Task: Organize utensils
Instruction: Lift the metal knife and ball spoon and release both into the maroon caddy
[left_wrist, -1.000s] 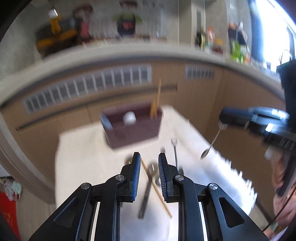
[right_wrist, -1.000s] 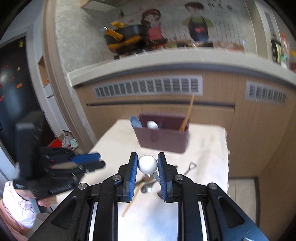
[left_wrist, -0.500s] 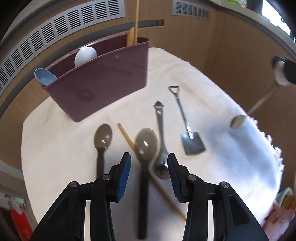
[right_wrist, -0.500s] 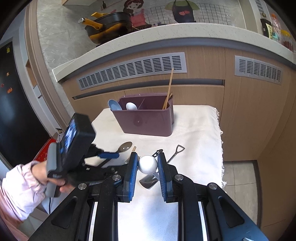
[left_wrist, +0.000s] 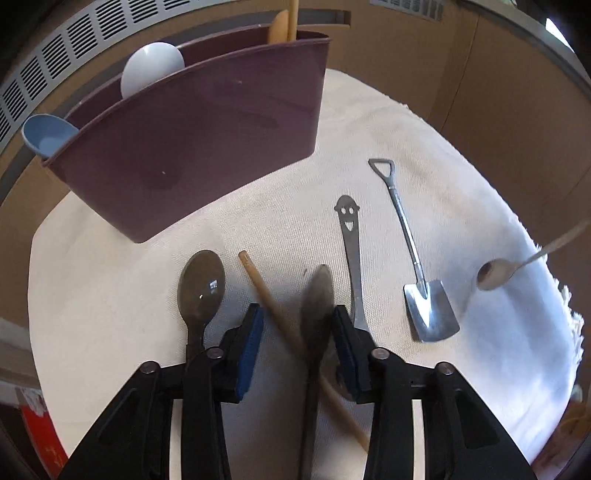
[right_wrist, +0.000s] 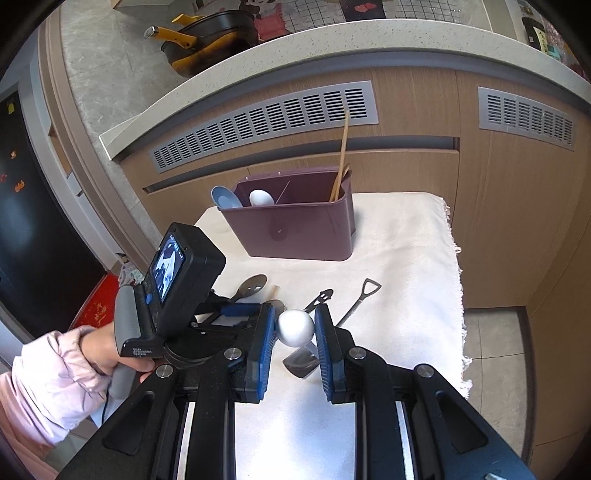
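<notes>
Risk first: left gripper (left_wrist: 295, 312) is down at the near edge of the cloth-covered table (left_wrist: 110, 332). Its jaws have just been closing but are not pressed together. Both a tipped dark spoon (left_wrist: 317, 295) and a loose chopstick (left_wrist: 258, 280) lie between them. The spoon is blurred, up on its side against the right-hand pad; the other pad touches nothing. Likely failures, left to right: the left finger nudges the flat grey spoon (left_wrist: 201, 286) just beside it. The pads pinch chopstick and spoon together, since the two cross. The spoon rolls flat and slips out. The right finger drags the smiley-handled spoon (left_wrist: 351, 236), whose bowl is hidden behind it. The shovel spoon (left_wrist: 417, 269) lies apart, toward the right edge. Above that edge the right gripper (right_wrist: 295, 312) is pinching a metal spoon (left_wrist: 493, 275) by its thin handle, bowl hanging free. That spoon may swivel in the grip or clip the shovel spoon if lowered. Containers: only one, a maroon organizer (left_wrist: 207, 140), upright at the far edge. At its left end are a blue spoon (left_wrist: 44, 136) and a white spoon (left_wrist: 151, 72). At its right end stand an upright chopstick (left_wrist: 293, 18) and a wooden piece (left_wrist: 275, 29) beside it, type unclear. The bottom of the organizer is not visible.
</notes>
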